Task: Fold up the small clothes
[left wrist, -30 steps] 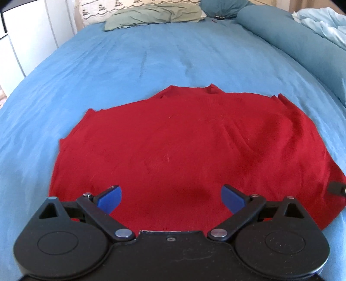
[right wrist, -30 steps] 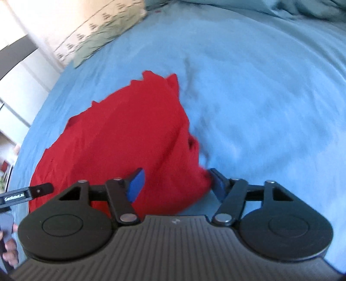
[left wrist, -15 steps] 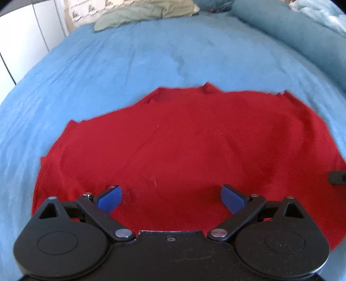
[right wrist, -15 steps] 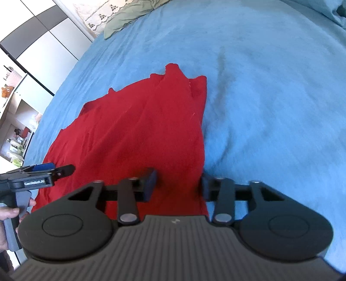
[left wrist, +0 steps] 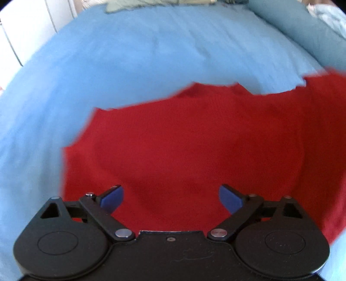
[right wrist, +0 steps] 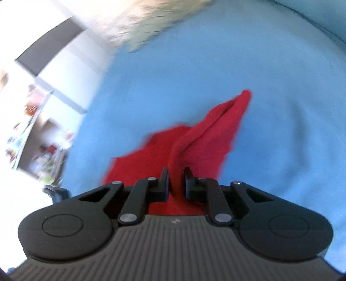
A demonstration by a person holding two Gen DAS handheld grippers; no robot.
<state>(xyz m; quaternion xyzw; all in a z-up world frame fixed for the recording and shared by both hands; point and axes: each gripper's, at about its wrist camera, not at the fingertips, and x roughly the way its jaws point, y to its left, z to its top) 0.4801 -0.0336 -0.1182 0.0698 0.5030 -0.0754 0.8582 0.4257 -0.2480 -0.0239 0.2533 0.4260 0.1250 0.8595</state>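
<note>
A red knitted garment (left wrist: 194, 147) lies spread on the blue bedsheet (left wrist: 129, 54). My left gripper (left wrist: 170, 197) is open, just above the garment's near part, with nothing between its blue pads. In the right wrist view my right gripper (right wrist: 175, 180) is shut on an edge of the red garment (right wrist: 207, 138), which rises in a fold from the sheet to the jaws. The garment's right side in the left wrist view is lifted.
Pillows (left wrist: 151, 3) lie at the head of the bed and a blue bolster (left wrist: 302, 32) runs along its right side. White cupboards (left wrist: 21, 32) stand to the left. Shelves with small items (right wrist: 32, 129) show blurred beyond the bed's left edge.
My right gripper closed on the garment's right edge and lifted it, swinging left. My left gripper moved forward and lower over the garment and stayed open.
</note>
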